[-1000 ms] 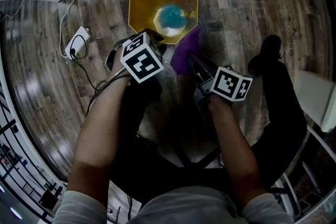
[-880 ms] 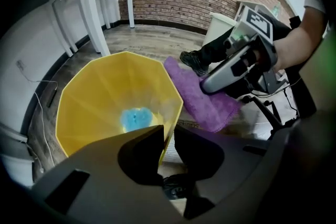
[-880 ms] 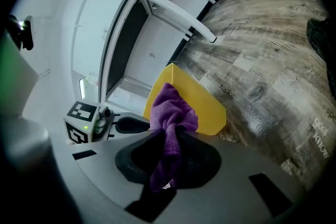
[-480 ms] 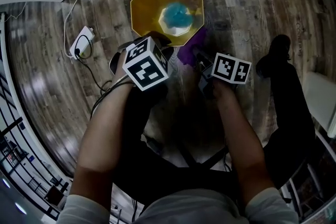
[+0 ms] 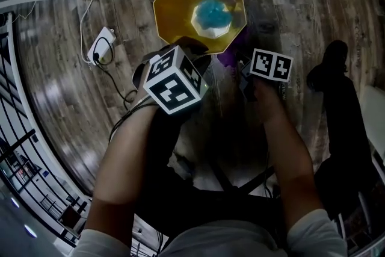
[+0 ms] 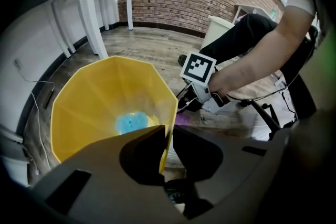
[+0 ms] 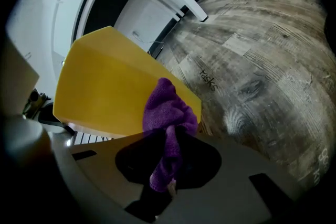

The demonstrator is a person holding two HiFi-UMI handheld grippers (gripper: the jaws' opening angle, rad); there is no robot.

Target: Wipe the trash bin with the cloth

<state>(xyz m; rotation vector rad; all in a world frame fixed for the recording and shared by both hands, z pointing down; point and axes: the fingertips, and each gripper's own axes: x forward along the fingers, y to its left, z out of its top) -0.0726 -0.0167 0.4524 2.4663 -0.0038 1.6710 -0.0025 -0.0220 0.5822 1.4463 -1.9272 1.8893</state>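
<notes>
Trash bin (image 5: 174,6), yellow and many-sided, mouth up on the wooden floor (image 5: 54,105), with something blue (image 5: 213,14) lying at its bottom. Off to the left, a white plug block (image 5: 99,52) on the floor, near enough to snag a sliding bin.

Next, left claw (image 6: 167,136): just been closing, now clenched on the near rim, with the bin's thin wall between the jaws. Looks like a steadying hold, and a narrow one at that. Could slip off the edge or flex the wall if pulled on.

Further right, purple cloth (image 7: 167,107) pinched in the right claw (image 7: 170,139). Mostly bunched ahead of the jaws, with a tail hanging below. Pressed against or just beside the bin's outer wall near the rim; cannot tell which.

Likely troubles from here:
- Pushing sideways on a light bin and tipping or skating it out of the left grip.
- Dragging hard jaw tips instead of cloth over the wall, with only the bunched tuft standing forward.
- Losing the cloth on the rim's corner, given the small bite.

Far right, a dark shoe (image 5: 328,66) on the floor, well apart and no hindrance.
</notes>
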